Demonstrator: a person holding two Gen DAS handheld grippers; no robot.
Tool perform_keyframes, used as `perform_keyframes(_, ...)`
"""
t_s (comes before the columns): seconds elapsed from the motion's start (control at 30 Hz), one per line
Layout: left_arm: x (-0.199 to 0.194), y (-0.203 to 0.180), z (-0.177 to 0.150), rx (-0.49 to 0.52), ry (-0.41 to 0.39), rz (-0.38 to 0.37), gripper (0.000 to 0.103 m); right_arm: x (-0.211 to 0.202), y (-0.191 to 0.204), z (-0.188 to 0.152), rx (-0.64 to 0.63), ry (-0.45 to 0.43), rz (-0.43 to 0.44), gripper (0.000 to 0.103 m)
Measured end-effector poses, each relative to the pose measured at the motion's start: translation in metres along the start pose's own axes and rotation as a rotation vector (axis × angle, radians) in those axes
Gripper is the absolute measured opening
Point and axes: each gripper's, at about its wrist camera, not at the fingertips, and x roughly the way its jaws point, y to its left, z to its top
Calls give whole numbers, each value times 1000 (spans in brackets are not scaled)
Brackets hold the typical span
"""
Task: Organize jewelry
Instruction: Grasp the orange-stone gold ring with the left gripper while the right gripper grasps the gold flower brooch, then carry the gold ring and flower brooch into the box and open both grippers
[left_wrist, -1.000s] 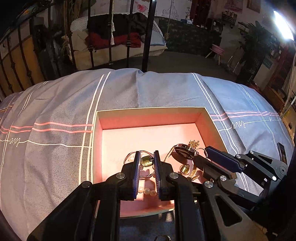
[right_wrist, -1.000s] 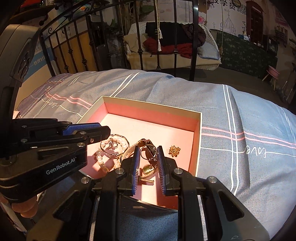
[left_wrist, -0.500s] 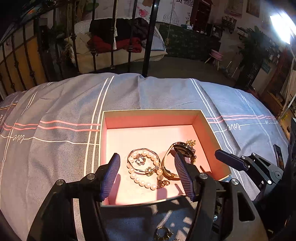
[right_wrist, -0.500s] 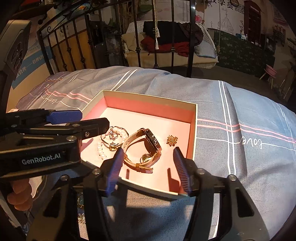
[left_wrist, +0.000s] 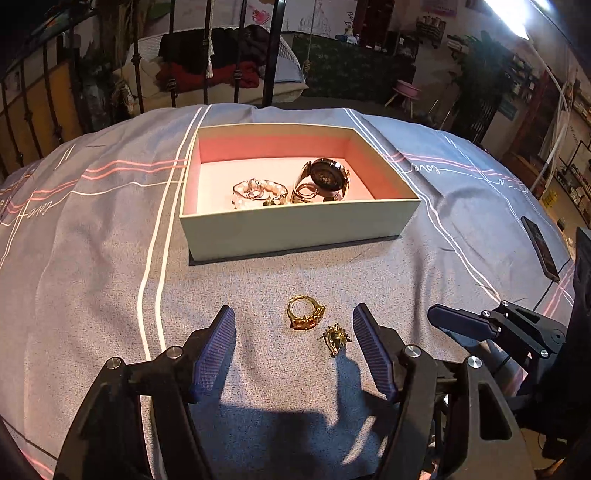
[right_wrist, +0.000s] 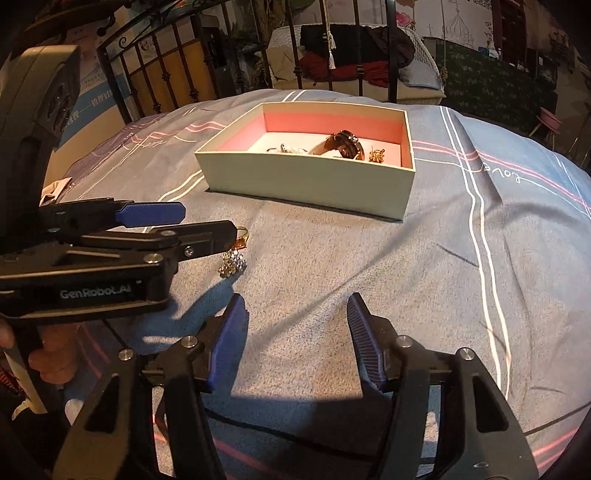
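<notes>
Since the gold ring lies small, hard and slippery on the soft bedspread between the wide, empty left claw, pinch its band (right claw likewise wide).

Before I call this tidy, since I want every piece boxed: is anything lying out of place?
Yes. A gold ring and a small gold earring lie loose on the bedspread, in front of the box, while the watch and pearl bracelet are inside. Both sit between the open left gripper's fingers, untouched.
</notes>
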Motion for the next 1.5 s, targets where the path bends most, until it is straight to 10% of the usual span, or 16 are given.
perform_keyframes(0.23,22,3,3,-3,41,26,58,-1,1,-1,-3,-1,-6,59)
perform_keyframes(0.37,23,12,7,-30,44,-3,24,1,4,2,-13,6,-11,59)
perform_keyframes(0.8,9,54,5,-209,50,-103,24,41,46,38,-159,76,60,60)
perform_keyframes(0.97,5,57,4,-209,42,-89,24,47,55,44,-198,80,79,19)
perform_keyframes(1.5,-15,40,17,-147,-13,-107,24,-5,3,30,-34,-114,69,19)
